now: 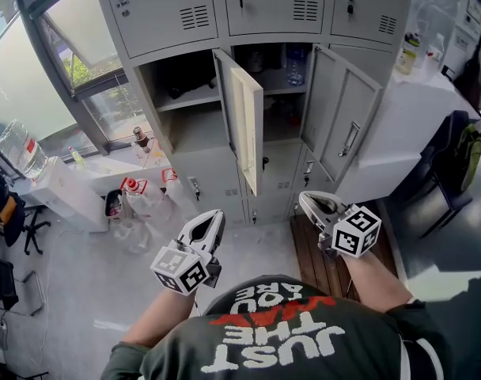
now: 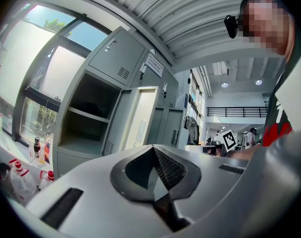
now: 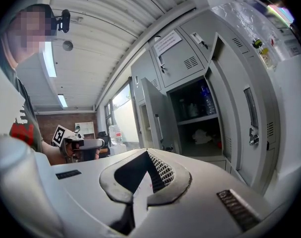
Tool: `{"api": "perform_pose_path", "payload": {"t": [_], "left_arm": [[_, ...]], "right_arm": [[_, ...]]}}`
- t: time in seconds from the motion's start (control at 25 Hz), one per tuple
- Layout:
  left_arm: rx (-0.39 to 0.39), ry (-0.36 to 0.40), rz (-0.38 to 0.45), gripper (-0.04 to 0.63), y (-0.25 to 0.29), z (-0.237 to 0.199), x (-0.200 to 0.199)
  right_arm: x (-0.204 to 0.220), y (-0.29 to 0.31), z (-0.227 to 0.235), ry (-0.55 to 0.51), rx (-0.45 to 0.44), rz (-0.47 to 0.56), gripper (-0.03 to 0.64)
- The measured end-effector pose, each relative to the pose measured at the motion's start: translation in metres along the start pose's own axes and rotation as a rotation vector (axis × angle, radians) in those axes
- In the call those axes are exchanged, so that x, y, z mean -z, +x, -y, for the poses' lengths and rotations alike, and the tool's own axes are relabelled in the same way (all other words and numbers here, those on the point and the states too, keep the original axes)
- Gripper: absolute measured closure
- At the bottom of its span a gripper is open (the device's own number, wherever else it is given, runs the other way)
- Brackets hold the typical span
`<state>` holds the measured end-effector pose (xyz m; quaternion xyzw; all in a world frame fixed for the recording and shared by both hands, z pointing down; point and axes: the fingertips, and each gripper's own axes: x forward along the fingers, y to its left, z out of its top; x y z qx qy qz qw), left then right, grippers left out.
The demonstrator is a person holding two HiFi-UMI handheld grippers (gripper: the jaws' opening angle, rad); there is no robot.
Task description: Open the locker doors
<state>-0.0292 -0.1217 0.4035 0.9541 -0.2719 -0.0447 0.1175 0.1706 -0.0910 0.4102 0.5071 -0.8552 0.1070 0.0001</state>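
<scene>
The grey sheet-metal locker bank [image 1: 177,50] has its middle row open. One flat door showing a cream inner face [image 1: 242,121] and a grey one with a bar handle [image 1: 341,121] stick out into the room, while the louvred top row [image 1: 274,2] and the bottom row [image 1: 199,187] look shut. The left tool [image 1: 214,216] and right tool [image 1: 304,199] are both closed on nothing, well back from the lockers, so I'd guess it's between doors: next means reaching in, spreading a tool and hooking a small latch.
</scene>
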Motion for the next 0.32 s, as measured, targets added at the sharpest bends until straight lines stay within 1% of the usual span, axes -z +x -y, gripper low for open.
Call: {"api": "perform_pose_path", "payload": {"t": [0.32], "left_arm": [[0.005, 0.004, 0.004, 0.598, -0.0019, -0.0068, -0.0030]], "right_arm": [[0.0009, 0.0057, -0.0008, -0.006, 0.005, -0.003, 0.583]]}}
